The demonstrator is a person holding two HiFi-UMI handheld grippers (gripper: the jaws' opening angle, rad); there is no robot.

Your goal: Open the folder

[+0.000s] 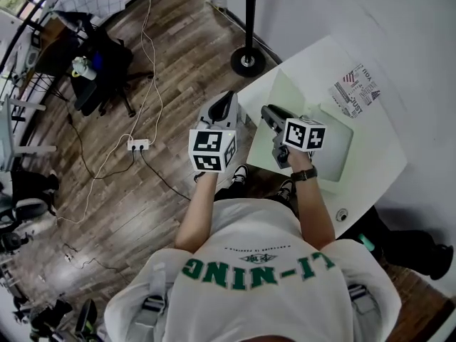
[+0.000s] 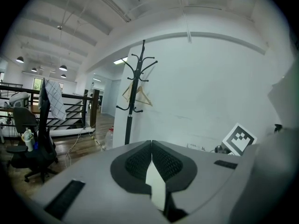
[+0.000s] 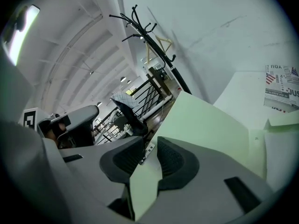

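We find the pale green card folder lying on the white rectangular table, close to the table's near corner. Its thin front cover is lifted at a slant off the flat lower leaf. The right gripper meets that cover at its free edge. Its jaws stand partly apart, and the sheet's edge passes between them. The sheet lies along the pad at that view's right, while the other pad is clear of it and floor shows in the gap. The left gripper hangs just off the table's corner over the brown plank floor. Its jaws are closed tip to tip, with nothing we can make out gripped. Room is tight on the far side, where the table lies along the plain white wall. The slim black coat stand rises just beyond the corner, and the floor side lies open. A printed paper sheet lies flat beyond the folder, near the table's far edge. The pads are dark and finely dimpled, set in smooth grey shells. The folder's card is matt, with straight edges and sharp corners.
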